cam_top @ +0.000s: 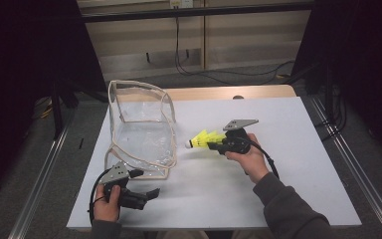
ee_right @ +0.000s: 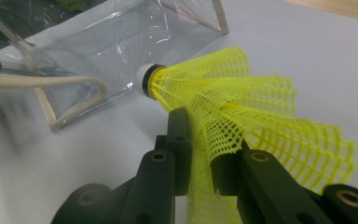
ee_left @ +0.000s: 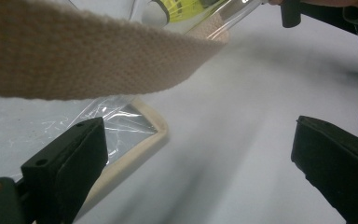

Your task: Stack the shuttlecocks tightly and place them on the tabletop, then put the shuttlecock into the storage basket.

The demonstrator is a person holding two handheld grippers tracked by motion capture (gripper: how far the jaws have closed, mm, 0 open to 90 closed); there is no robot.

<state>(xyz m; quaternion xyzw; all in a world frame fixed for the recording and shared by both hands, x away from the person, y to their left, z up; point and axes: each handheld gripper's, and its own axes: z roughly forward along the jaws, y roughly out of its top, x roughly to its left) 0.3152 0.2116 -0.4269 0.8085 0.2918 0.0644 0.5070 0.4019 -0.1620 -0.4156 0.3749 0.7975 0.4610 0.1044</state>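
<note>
Yellow shuttlecock (cam_top: 202, 139): clamped by its skirt in right gripper (cam_top: 218, 145), white tip towards clear bag (cam_top: 142, 130). Left gripper (cam_top: 146, 195): jaws held wide, nothing gripped, beside bag strap (ee_left: 93, 56).

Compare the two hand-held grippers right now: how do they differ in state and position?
The right hand-held gripper is shut on the yellow shuttlecock, lifted beside the clear bag. The left hand-held gripper stands open, holding nothing, low at the table's near edge. Both are black, with grey top plates.

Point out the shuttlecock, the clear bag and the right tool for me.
shuttlecock (ee_right: 242, 102), right gripper view, on its yellow mesh skirt.
clear bag (cam_top: 142, 134), high view, on its transparent side wall.
right tool (cam_top: 218, 145), high view, between its fingertips.
</note>
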